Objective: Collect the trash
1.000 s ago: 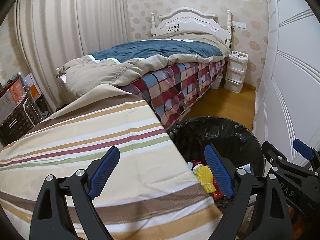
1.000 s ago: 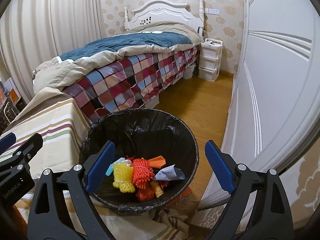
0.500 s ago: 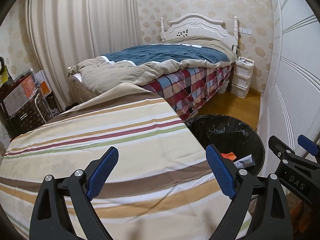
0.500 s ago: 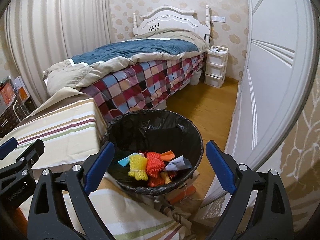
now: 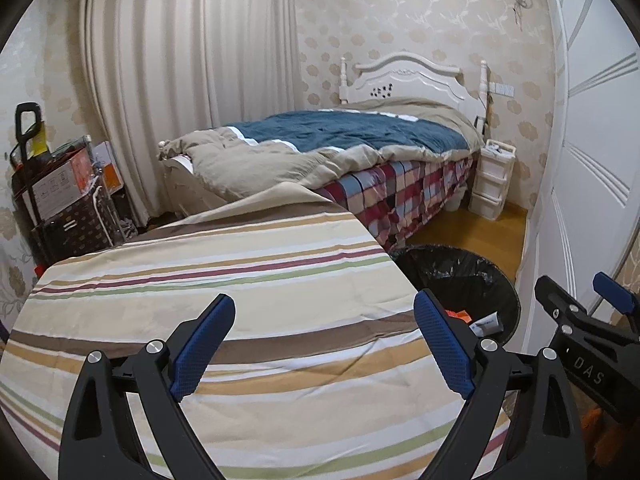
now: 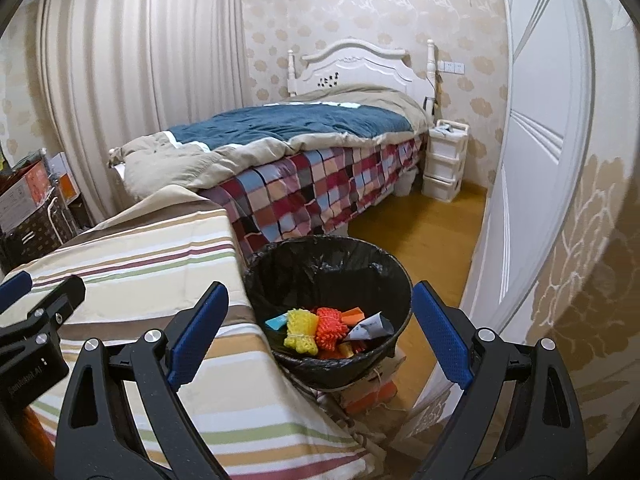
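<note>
Trash sits in the round bin with the black plastic liner: yellow foam net, orange-red foam net, a blue scrap, an orange piece and a crumpled white paper, all piled at the bottom, touching each other.

Bin stands on the wooden floor, just beside the right edge of the tabletop under the striped beige cloth. Under the bin's near side is an orange-and-white box tied with string. Nothing lies on the visible part of the cloth.

Left gripper is over the tabletop, left of the bin. Its jaws have just been opening and now stand wide apart with nothing between them. From this view only a sliver of the bin's contents shows past the right jaw.

Right gripper is in front of the bin, jaws spread wide and holding nothing; the bin shows in the gap between them but the pads are clear of it.

Beyond the bin: bed with a plaid sheet and blue-and-tan quilt and a white headboard. White plastic drawer unit is at the head of the bed, far side of the bin. White panelled wardrobe door is right of the bin. Stacked boxes and a cart sit far left of the tabletop, against the curtain.
</note>
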{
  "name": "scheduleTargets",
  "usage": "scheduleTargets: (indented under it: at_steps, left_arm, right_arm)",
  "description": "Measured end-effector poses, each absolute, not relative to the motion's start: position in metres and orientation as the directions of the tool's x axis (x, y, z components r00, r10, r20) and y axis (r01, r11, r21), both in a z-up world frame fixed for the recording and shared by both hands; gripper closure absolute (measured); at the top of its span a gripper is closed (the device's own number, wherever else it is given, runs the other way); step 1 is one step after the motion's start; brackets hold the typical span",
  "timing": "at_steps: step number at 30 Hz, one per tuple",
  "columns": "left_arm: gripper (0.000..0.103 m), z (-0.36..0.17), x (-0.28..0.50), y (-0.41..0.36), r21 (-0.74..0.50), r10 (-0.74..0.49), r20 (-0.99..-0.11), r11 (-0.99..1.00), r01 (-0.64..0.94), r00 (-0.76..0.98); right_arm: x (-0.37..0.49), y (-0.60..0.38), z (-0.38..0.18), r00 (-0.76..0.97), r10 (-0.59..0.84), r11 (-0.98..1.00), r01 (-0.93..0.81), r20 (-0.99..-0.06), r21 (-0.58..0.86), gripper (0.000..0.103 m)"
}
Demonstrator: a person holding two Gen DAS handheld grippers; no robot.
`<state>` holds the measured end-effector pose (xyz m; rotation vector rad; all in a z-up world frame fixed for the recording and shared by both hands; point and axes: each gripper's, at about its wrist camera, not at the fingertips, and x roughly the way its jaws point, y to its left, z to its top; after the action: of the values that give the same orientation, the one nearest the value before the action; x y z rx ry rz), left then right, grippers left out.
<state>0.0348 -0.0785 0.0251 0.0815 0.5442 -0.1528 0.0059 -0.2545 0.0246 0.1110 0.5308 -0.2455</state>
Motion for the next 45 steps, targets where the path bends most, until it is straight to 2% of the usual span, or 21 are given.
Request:
scheduleTargets:
  at_steps: [12, 45]
  left_arm:
    - [0.012, 0.032, 0.019, -0.066, 0.033, -0.106, -0.496, 0.989, 0.141, 0.862]
    - [0.012, 0.031, 0.015, -0.063, 0.031, -0.106, -0.495, 0.99, 0.139, 0.862]
  right_arm:
    - [-0.01, -0.238, 0.034, 0.853, -0.177, 0.975, 0.22, -0.49, 0.03, 0.012]
    - [-0.013, -0.236, 0.036, 0.855, -0.177, 0.976, 0.217, -0.488, 0.027, 0.012]
